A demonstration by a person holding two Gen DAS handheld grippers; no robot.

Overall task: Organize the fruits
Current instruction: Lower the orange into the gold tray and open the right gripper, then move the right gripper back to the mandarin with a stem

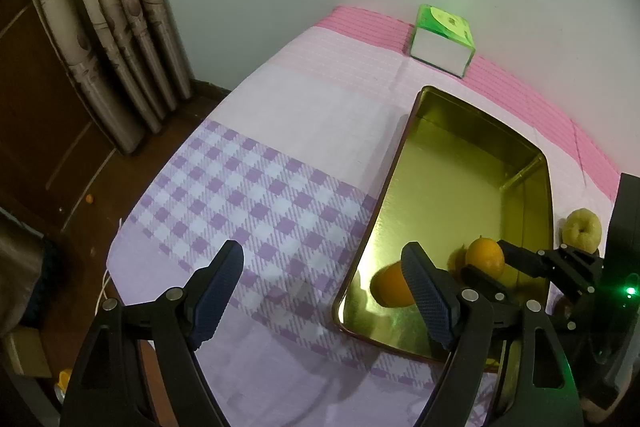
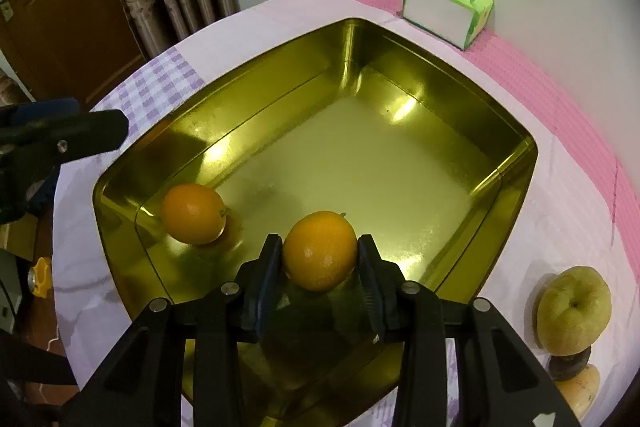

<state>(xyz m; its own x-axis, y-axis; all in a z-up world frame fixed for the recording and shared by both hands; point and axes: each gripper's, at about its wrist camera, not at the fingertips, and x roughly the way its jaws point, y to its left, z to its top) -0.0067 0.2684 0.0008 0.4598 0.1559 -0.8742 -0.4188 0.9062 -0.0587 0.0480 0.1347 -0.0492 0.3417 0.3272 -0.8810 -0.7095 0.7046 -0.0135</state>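
Note:
A gold metal tray (image 2: pixel 440 63) lies on the pink and purple cloth. One orange (image 2: pixel 194 214) rests on the tray floor at its near left corner. My right gripper (image 2: pixel 320 241) is shut on a second orange (image 2: pixel 320 255), held low over the near end of the tray; I cannot tell whether it touches the floor. In the left wrist view that held orange (image 1: pixel 485 255) shows between the right gripper's fingers (image 1: pixel 516 255), beside the resting orange (image 1: pixel 390 287). My left gripper (image 1: pixel 322 251) stands open over the checked cloth at the tray's (image 1: pixel 460 187) left edge, holding nothing.
A yellow-green fruit (image 2: pixel 574 311) sits on the cloth right of the tray, with a dark fruit (image 2: pixel 570 367) and a pale orange one (image 2: pixel 580 393) below it. A green and white tissue box (image 2: pixel 444 15) stands by the wall. Curtains and a wooden door are at the left.

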